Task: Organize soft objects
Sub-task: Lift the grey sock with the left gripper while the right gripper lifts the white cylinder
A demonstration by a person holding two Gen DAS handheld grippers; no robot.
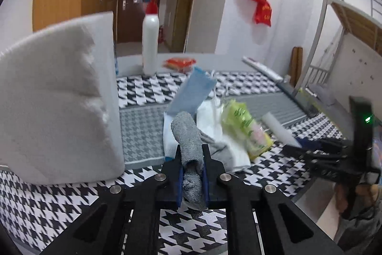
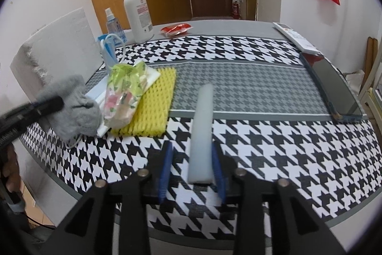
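My left gripper (image 1: pixel 191 154) is shut on a grey sock (image 1: pixel 188 138), held just above the pile; the sock also shows in the right wrist view (image 2: pixel 71 106). My right gripper (image 2: pixel 192 152) holds a white foam stick (image 2: pixel 201 133) against its right finger, with a gap on the left side. The stick also shows in the left wrist view (image 1: pixel 278 129). The pile holds a green tissue pack (image 2: pixel 124 92), a yellow foam net (image 2: pixel 152 102), a blue face mask (image 1: pixel 191 92) and white cloth (image 1: pixel 212 118).
A large white foam block (image 1: pixel 57 99) stands at the left. A white pump bottle (image 2: pixel 138 13), a small spray bottle (image 2: pixel 114 23), a red packet (image 2: pixel 176 29), a remote (image 2: pixel 296 36) and a dark phone-like slab (image 2: pixel 334 87) lie on the houndstooth tablecloth (image 2: pixel 262 130).
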